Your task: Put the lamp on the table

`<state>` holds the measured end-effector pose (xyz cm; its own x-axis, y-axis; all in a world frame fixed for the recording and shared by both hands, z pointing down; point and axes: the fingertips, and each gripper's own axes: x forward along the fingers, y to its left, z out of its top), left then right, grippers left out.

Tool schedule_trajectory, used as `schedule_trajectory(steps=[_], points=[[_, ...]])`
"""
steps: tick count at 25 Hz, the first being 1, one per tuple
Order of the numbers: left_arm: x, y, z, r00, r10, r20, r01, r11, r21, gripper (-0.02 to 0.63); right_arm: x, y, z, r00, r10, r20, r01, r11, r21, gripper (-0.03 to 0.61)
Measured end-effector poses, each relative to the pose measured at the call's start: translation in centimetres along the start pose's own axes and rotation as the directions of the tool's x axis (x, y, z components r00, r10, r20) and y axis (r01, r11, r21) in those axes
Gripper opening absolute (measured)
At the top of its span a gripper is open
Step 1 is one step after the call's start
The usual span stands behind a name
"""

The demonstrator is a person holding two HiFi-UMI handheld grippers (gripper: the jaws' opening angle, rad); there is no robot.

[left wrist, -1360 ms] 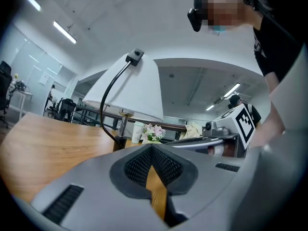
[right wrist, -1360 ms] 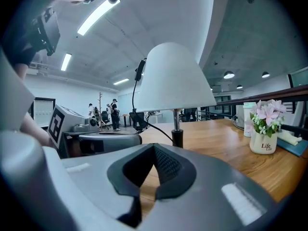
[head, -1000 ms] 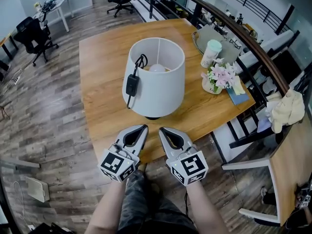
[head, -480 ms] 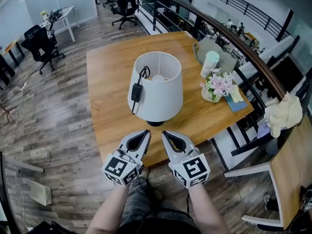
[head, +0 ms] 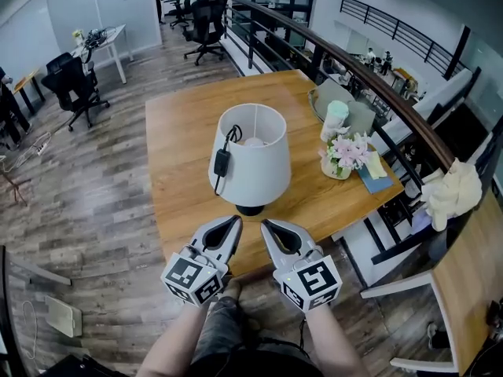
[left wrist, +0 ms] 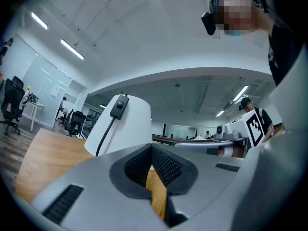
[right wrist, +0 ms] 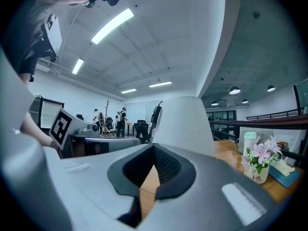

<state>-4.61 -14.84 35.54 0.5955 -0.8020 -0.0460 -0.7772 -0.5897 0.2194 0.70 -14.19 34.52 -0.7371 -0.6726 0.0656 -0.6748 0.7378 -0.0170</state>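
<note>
**Ana:** Where is the lamp (head: 250,159)?

**Ben:** It stands upright on the wooden table (head: 177,132), near the front edge. Its black switch (head: 222,162) hangs down the side of the white shade.

**Ana:** Did it move?

**Ben:** No. It is in the same spot as 1 second ago, and the pink flowers (head: 346,152) are still on its right. It just looks smaller now, and more of the room shows around the table.

**Ana:** And the 2 tongs?

**Ben:** The left gripper (head: 235,221) and the right gripper (head: 266,225) sit side by side, just in front of the lamp's base, not touching it. Both are closed tight with nothing in them, same as before.
</note>
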Motion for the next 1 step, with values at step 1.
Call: schedule_trajectory(steps=[1], points=[[-0.18,-0.26,0.19,1.0,0.002,-0.002,-0.002,1.0,-0.003,-0.003,-0.28,0.22,0.37,1.0,0.003,0.004,-0.003,1.0,-0.001,0.006]])
